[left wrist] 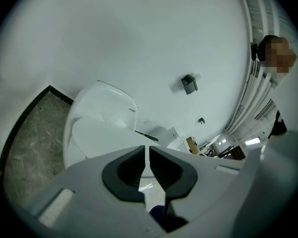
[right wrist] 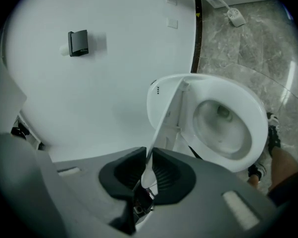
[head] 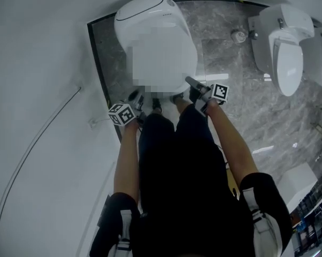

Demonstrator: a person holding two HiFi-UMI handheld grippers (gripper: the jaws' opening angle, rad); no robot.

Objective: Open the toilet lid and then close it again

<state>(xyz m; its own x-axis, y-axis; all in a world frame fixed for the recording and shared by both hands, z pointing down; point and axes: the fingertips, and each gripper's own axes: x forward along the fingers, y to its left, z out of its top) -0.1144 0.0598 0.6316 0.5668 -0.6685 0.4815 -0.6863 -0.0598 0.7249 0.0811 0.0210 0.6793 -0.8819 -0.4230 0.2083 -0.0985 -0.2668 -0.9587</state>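
A white toilet stands against the wall in front of me. In the right gripper view its lid is raised and seen edge-on, with the open bowl to its right. My right gripper is shut on the lid's front edge; in the head view the right gripper sits at the toilet's front right. My left gripper is shut with nothing between its pads, held above the toilet's front. From the head view the left gripper is at the front left, clear of the lid.
A second white fixture stands to the right on the grey marble floor. A white wall with a thin cable lies to the left. A black box hangs on the wall. My legs stand right before the toilet. Another person stands off to the side.
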